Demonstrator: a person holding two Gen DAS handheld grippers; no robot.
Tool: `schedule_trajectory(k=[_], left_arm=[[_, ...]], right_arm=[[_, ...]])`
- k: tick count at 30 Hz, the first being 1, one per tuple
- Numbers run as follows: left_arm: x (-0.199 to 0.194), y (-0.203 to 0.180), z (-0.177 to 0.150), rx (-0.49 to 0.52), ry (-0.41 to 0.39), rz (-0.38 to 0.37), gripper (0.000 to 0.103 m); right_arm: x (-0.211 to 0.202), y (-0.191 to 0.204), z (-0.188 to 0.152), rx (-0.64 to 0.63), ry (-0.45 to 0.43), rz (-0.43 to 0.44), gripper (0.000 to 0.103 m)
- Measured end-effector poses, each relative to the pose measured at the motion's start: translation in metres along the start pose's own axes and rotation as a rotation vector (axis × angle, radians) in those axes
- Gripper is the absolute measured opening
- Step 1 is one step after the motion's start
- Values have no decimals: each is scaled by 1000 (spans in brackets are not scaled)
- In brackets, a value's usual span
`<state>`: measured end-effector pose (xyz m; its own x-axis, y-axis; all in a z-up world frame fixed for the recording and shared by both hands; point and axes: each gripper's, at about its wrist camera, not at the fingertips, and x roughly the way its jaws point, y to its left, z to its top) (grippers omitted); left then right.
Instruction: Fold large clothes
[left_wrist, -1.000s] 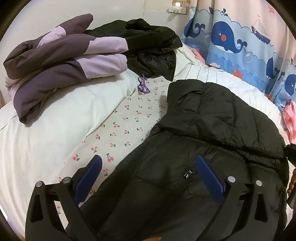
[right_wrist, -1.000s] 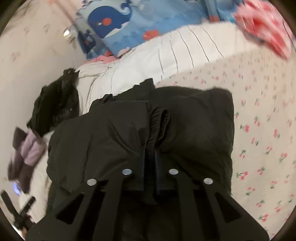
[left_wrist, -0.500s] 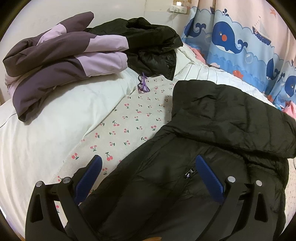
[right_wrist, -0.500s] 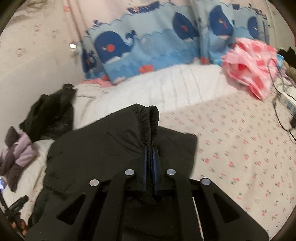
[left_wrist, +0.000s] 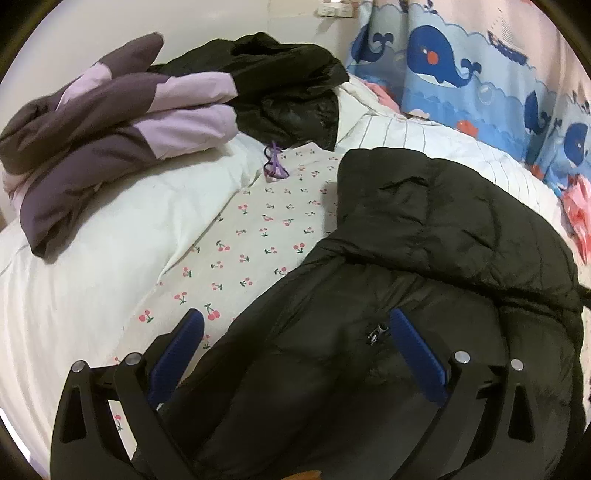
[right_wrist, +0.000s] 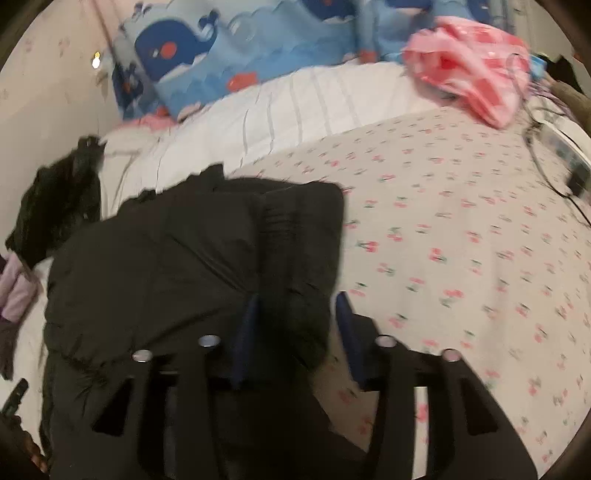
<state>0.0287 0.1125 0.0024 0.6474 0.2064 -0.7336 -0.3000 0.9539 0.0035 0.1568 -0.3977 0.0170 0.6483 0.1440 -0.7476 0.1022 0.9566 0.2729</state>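
Black puffer jacket (left_wrist: 424, 266): lies on the cherry-print bedsheet (left_wrist: 255, 236), one padded part folded over its upper body; a zipper pull (left_wrist: 375, 330) shows near the middle of the front.
Same jacket, right wrist view (right_wrist: 177, 266): the folded part ends in a ribbed cuff-like edge lying on top, near the sheet (right_wrist: 461, 240).
Left gripper (left_wrist: 295, 332): jaws stand wide, blue pads either side of the jacket's lower front, one over the sheet, the other by the zipper pull; nothing is pinched between them.
Right gripper (right_wrist: 297, 310): jaws are opening; the jacket's edge lies between the blue pads, and the pads do not press on it.
Purple and lilac jacket (left_wrist: 99, 129): folded, resting on the white duvet (left_wrist: 92, 266) at the far left.
Second black garment (left_wrist: 284, 88): crumpled heap behind the purple one, touching it.
Purple cord (left_wrist: 274, 166): small loop on the sheet just below that heap.
Whale-print curtain (left_wrist: 461, 74): blue whales and a boat, hanging behind the striped white bedding (left_wrist: 424, 136).
Pink cloth (right_wrist: 469, 74): bunched at the far right of the bed.
Cables (right_wrist: 554, 162): trail at the bed's right edge.
Containers: none in either view.
Writing or brands: none legible; the right wrist view is blurred.
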Motion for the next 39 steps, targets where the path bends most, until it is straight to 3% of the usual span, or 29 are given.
schedule_trajectory(k=[7, 15, 21, 25, 30, 35, 39], left_arm=[[0, -12, -1, 57, 7, -6, 97], [0, -37, -7, 183, 25, -65, 97], [-15, -52, -13, 310, 0, -195, 97], [-32, -18, -13, 329, 12, -282, 97], [-46, 58, -32, 329, 109, -270, 97], [-38, 105, -51, 219, 230, -327, 97], [-29, 123, -71, 147, 300, -361, 97]], right_arm=[[-51, -28, -48, 50, 37, 104, 63], [-83, -47, -109, 150, 100, 213, 65], [-107, -47, -155, 170, 196, 254, 75], [-120, -54, -180, 203, 286, 289, 78], [-123, -62, -201, 248, 358, 346, 84], [-129, -48, -220, 270, 381, 417, 89], [-140, -43, -223, 251, 370, 416, 89]])
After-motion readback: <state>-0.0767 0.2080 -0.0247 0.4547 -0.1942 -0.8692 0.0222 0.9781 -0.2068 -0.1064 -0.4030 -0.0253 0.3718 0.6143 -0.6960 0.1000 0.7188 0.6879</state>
